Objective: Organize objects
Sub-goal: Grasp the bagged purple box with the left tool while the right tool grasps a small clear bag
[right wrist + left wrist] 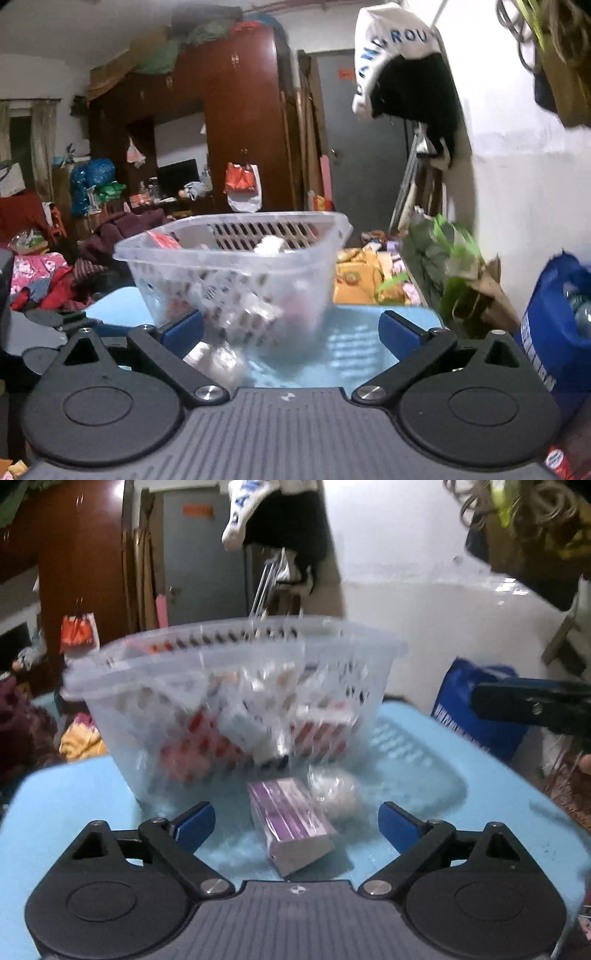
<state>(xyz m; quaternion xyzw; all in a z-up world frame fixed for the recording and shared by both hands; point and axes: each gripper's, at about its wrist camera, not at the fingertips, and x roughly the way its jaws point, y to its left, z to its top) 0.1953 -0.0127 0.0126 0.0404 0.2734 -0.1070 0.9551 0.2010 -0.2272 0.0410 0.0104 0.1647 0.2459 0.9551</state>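
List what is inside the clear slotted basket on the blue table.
Through the basket walls show red-and-white boxes and white packets, piled loosely. Blur and the slotted walls hide labels, the count, and anything underneath.

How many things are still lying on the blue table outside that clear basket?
2. A purple box lies in front of the basket, between the open left tool's fingers. A whitish crumpled bundle sits just to its right. Others may be hidden behind the basket.
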